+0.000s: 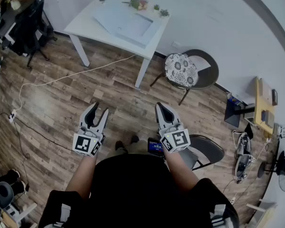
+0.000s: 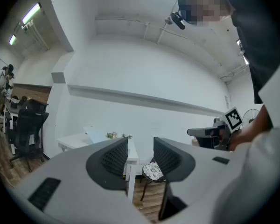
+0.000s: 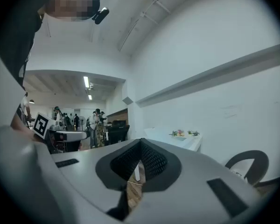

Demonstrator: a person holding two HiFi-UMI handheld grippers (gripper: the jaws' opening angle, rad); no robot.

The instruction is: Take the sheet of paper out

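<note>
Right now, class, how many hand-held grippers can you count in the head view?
2. The left hand-held gripper is left of centre, jaws apart. The right hand-held gripper is beside it, jaws together. No others show.

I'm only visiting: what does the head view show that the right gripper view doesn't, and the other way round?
Only the head view: a white cable trailing over the floor, and the right gripper seen from above, with its marker cube and its jaws together. Only the right gripper view: ceiling lights and people standing far back in the room. Both: the white table with small plants on it, and the left gripper, its jaws apart with nothing between them.
</note>
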